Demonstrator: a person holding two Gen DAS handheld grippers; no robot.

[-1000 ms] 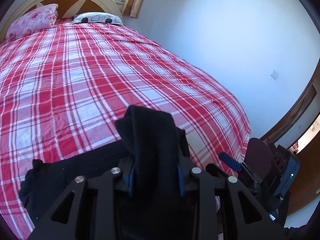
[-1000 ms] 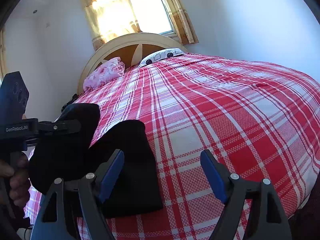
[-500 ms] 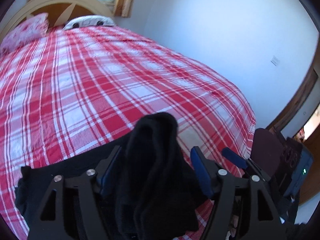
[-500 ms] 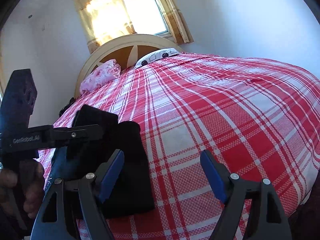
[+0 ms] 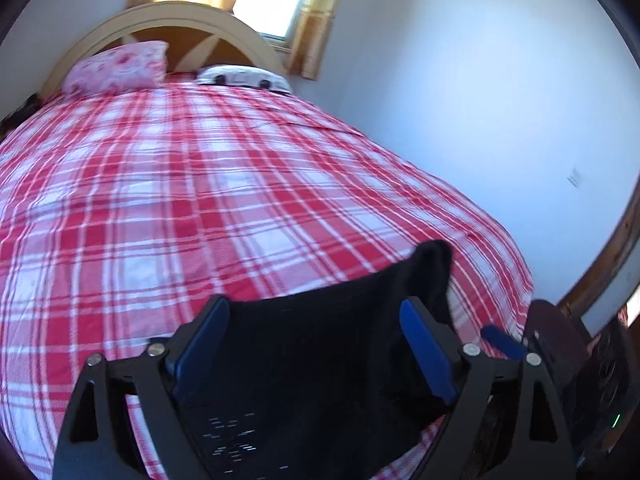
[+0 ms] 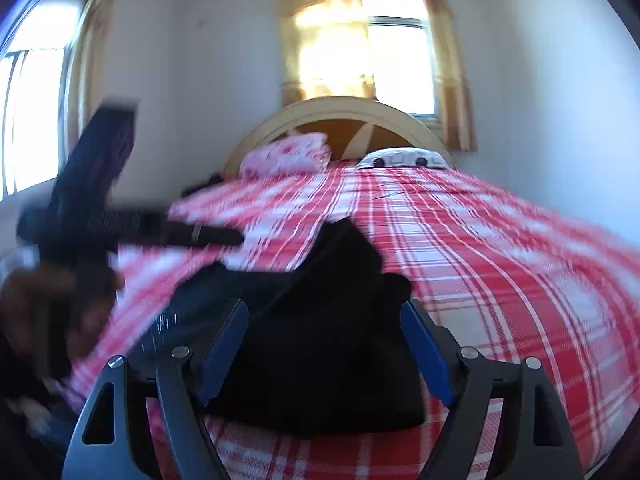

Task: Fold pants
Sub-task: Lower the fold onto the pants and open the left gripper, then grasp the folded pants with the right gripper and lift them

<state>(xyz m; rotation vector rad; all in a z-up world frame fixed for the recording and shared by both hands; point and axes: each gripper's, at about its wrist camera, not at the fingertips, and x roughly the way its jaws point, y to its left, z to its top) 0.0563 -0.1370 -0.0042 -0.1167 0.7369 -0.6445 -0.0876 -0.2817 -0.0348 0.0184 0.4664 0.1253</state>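
The black pants (image 5: 320, 344) lie folded on the red plaid bedspread (image 5: 200, 184) near the foot of the bed. My left gripper (image 5: 316, 344) is open, its blue pads either side of the cloth without pinching it. In the right wrist view the pants (image 6: 320, 340) form a dark heap with a raised point. My right gripper (image 6: 324, 352) is open just above and in front of that heap. The left gripper (image 6: 132, 228) also shows there, blurred, at the left above the bed.
A pink pillow (image 5: 120, 68) and a white pillow (image 5: 244, 78) lie by the curved headboard (image 6: 336, 120). A white wall (image 5: 480, 100) runs along the bed's right side. A wooden door frame (image 5: 604, 264) stands at the right.
My left gripper opened and let go of the pants, which dropped flat onto the bed. My right gripper swung left to sit over the pants, still open.
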